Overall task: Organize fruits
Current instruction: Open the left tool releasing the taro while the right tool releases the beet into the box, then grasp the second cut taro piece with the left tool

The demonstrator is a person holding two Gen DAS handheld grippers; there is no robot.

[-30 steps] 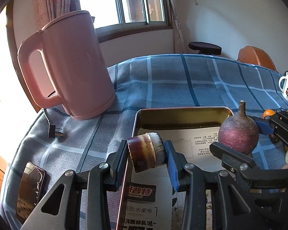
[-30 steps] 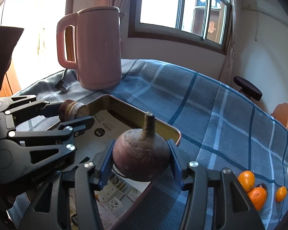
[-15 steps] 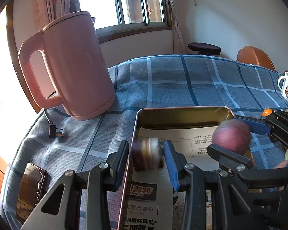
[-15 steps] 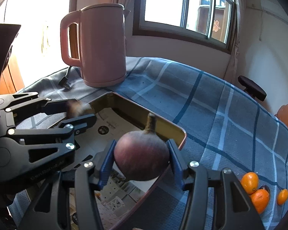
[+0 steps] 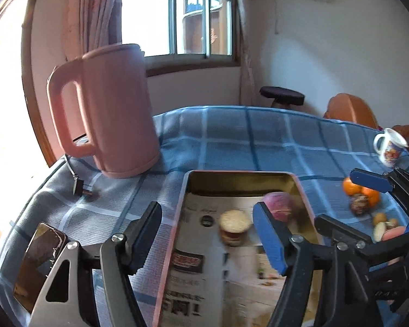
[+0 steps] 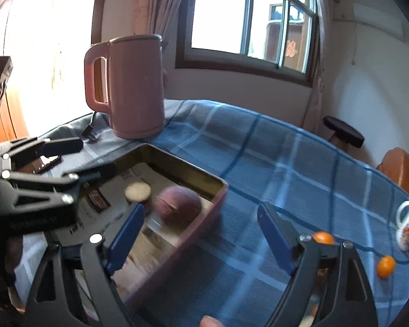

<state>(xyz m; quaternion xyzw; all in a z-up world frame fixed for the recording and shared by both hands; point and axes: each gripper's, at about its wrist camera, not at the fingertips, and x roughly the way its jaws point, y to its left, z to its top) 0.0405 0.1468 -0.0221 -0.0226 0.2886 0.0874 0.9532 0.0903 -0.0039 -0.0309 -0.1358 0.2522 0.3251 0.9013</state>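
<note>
A short brown stalk piece with a pale cut end (image 5: 234, 226) (image 6: 137, 190) lies blurred in the paper-lined metal tray (image 5: 240, 175) (image 6: 188, 164). A round purple fruit (image 5: 279, 207) (image 6: 178, 204) sits beside it, also blurred. My left gripper (image 5: 208, 234) (image 6: 81, 160) hangs above the stalk piece, its jaws opening, its pads clear of it. My right gripper (image 6: 201, 234) (image 5: 351, 204) is over the tray's right rim with its jaws opening and nothing between them.
A pink kettle (image 5: 109, 125) stands behind the tray, its plug (image 5: 79, 189) on the blue checked cloth. A phone (image 5: 41, 256) lies at the left. Oranges (image 5: 360, 190) and small fruits lie right of the tray, a mug (image 5: 391, 147) beyond. A fingertip (image 6: 210, 321) shows at the bottom edge.
Both grippers let go and spread wide. The stalk piece and the purple fruit dropped into the tray. Both grippers pulled back and rose a little.
</note>
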